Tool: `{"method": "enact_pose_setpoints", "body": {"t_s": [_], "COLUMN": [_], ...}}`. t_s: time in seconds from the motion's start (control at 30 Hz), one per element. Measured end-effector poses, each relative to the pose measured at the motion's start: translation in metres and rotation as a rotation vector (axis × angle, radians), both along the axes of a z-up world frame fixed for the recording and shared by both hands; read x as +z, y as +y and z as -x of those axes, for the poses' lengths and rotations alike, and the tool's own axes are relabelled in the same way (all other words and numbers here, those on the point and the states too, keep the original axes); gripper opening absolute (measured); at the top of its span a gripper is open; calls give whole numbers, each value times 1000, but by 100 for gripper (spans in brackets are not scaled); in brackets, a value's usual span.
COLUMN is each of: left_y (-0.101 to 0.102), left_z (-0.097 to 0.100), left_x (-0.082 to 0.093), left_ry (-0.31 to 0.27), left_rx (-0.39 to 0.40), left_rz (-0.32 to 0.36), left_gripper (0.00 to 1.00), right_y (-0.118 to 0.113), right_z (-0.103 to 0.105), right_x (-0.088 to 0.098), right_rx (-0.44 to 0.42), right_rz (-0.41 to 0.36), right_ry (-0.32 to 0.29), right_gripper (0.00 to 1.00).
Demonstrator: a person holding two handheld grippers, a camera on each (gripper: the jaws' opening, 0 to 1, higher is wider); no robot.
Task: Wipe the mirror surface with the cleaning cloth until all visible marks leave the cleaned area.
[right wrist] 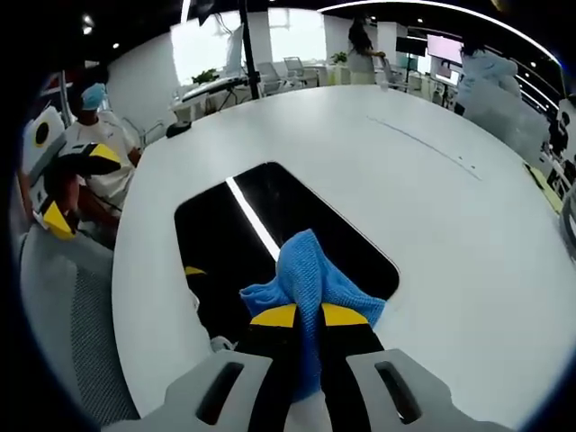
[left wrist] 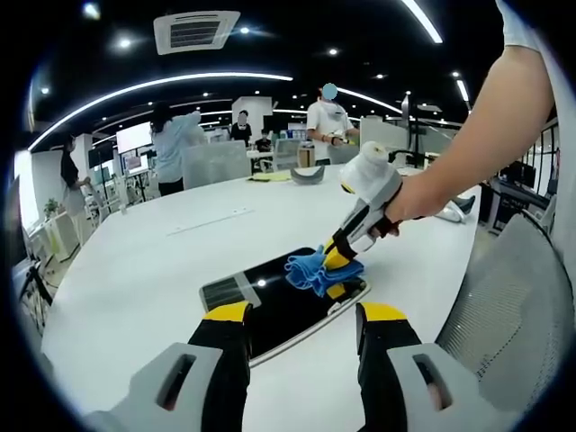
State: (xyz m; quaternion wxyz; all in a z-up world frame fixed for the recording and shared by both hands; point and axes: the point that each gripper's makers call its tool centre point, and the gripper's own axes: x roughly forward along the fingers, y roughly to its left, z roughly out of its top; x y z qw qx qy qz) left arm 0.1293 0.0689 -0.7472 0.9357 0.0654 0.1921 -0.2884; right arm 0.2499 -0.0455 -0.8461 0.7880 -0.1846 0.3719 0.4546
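Left gripper (left wrist: 301, 328): jaws held wide apart, nothing between them, above the mirror's near edge.
Mirror (left wrist: 279, 306): laid flat on the white table (left wrist: 135, 270).
Cleaning cloth (left wrist: 315, 270): blue, pressed onto the mirror.
Right gripper (right wrist: 308, 317): jaws clamped narrowly on the cleaning cloth, over the mirror.

Left gripper (left wrist: 301, 326) — two black jaws capped with yellow tips, each rising from a light grey housing with a dark oblong slot. Right gripper (right wrist: 307, 316) is built the same: black jaws, yellow tips, grey slotted housings. Seen above the mirror (left wrist: 270, 310), its body is white and rounded, with yellow-and-black fingers. The person's sleeve (left wrist: 517, 25) — short, white.
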Motion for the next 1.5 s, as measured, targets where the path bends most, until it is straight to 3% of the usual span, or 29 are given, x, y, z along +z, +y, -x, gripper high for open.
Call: {"method": "enact_pose_setpoints", "body": {"t_s": [1.5], "left_y": [2], "left_z": [-1], "left_x": [1], "left_ry": [-5], "left_rx": [6], "left_rz": [-2], "left_gripper": [45], "right_y": [23], "right_z": [1], "right_x": [0], "right_rx": [42], "right_rz": [-4], "right_ry": [9], "right_gripper": [3]}}
